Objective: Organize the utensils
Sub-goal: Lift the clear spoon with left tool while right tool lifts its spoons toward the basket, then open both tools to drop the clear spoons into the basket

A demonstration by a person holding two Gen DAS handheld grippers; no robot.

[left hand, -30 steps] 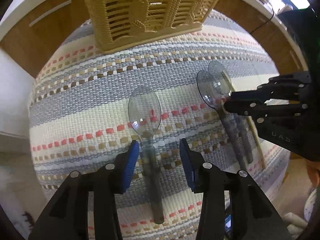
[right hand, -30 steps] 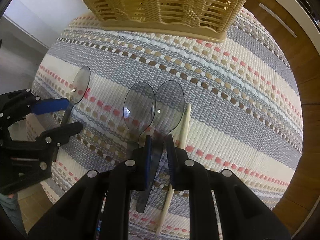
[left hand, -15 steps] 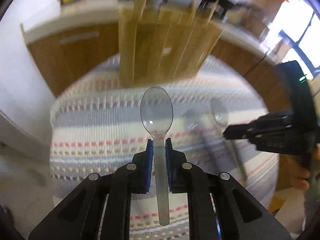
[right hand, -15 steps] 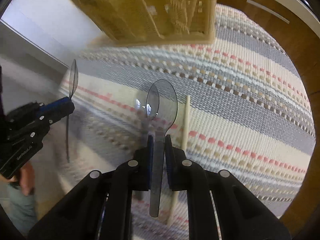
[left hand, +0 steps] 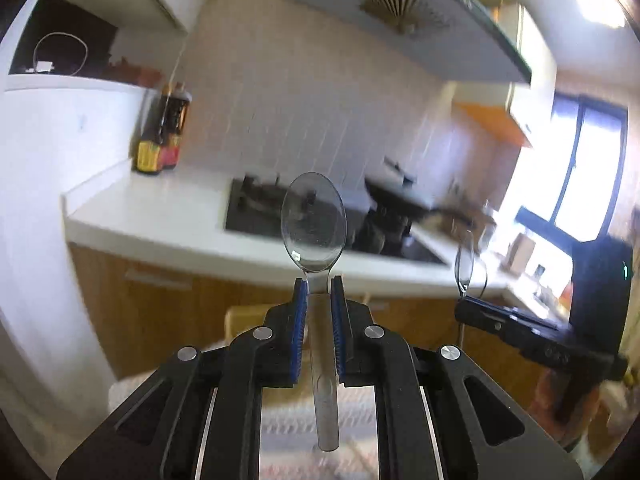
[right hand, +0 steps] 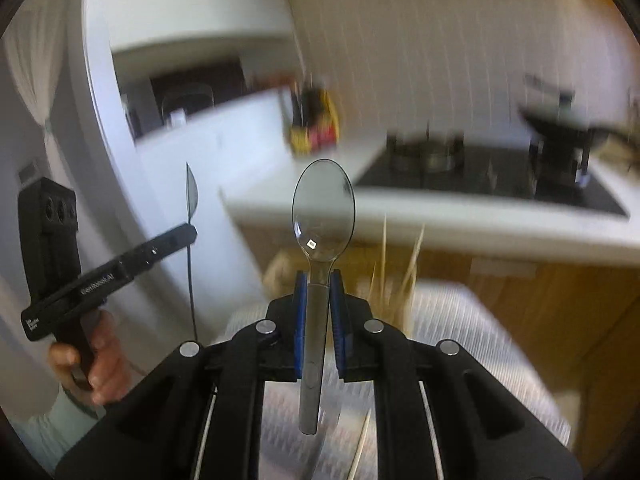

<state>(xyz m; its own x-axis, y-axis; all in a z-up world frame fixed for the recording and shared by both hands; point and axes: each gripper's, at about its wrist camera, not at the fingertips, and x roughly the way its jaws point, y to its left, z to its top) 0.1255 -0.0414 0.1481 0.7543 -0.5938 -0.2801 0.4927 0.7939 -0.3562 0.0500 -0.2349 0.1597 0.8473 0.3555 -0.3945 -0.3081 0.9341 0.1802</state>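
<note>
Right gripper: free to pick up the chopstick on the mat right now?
Probably not. The right gripper is shut on a clear spoon, raised above the mat. The chopstick lies below, so it must unload first.

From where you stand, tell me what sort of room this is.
Almost certainly a home kitchen. A black hob is set into a white countertop over wooden cabinet fronts, with a range hood above and sauce bottles against the tiled wall.
</note>
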